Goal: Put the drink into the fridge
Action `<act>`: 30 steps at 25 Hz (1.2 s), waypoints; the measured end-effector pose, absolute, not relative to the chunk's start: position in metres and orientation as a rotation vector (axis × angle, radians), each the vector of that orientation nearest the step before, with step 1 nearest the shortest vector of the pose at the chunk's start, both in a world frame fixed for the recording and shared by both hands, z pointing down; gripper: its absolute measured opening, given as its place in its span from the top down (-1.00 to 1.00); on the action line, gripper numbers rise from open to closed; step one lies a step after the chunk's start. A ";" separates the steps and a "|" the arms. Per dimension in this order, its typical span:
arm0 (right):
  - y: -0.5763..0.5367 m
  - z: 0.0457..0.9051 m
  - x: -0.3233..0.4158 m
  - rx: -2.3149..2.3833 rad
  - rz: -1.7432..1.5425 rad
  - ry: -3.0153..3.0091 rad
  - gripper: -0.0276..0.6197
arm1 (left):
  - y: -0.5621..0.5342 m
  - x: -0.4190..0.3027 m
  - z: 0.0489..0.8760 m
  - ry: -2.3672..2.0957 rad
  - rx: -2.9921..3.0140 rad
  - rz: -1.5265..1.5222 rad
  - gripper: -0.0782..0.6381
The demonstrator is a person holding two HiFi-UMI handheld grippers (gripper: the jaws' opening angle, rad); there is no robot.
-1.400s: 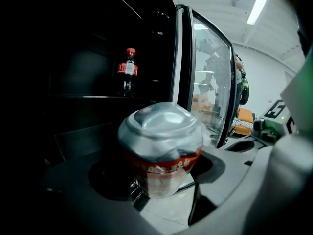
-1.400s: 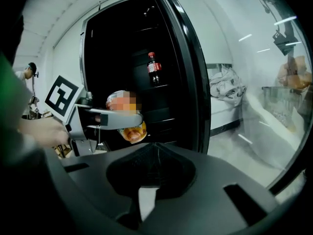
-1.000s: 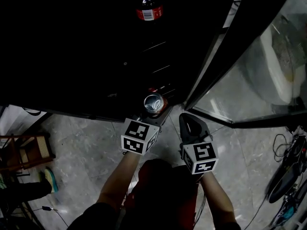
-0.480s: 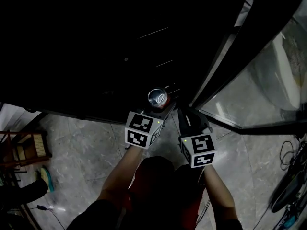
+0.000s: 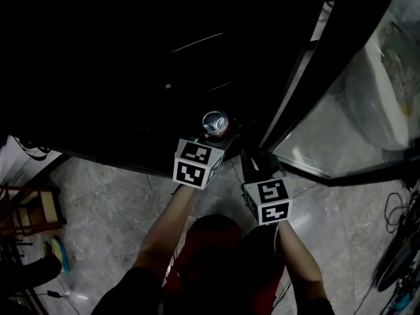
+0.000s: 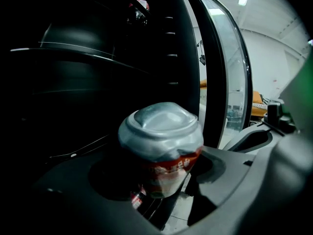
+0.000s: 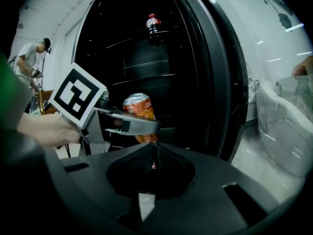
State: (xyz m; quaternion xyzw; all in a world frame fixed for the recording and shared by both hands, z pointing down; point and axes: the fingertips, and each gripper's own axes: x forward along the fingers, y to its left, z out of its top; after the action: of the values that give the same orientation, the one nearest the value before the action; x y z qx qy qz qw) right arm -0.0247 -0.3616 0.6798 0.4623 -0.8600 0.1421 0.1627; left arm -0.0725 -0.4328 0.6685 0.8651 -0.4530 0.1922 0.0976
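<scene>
My left gripper [image 5: 211, 138] has its jaws spread wide and clamped on the drink, an orange-red can [image 6: 161, 141]. It holds the can upright, low at the open front of the fridge [image 7: 195, 72]. My right gripper [image 7: 154, 148] is pinched together on nothing, just outside the fridge and beside its swung-open glass door [image 5: 354, 104].

My worry is the grip. The can is thin, smooth metal and its lid looks dented, so it could slip or tilt in the hard plastic jaws if I clip a shelf edge. The shelves [image 7: 142, 77] inside the fridge look like thin wire, so the round base may rock there. High up inside the fridge stands a red-labelled bottle [image 7: 153, 26], well clear.
</scene>
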 end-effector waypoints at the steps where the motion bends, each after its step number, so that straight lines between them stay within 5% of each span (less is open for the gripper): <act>1: -0.362 0.681 -0.025 1.319 0.405 -2.451 0.86 | -0.436 -0.072 0.669 -1.344 2.562 0.574 -0.18; 30: -0.363 0.699 -0.013 1.351 0.431 -2.414 0.86 | -0.506 -0.051 0.702 -1.338 2.471 0.685 -0.18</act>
State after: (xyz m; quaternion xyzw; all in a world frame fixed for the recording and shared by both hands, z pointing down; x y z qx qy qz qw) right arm -0.0133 -0.3631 0.6992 0.4754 -0.8496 0.1519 0.1703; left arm -0.0514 -0.5060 0.7021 0.8478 -0.4590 0.2349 0.1245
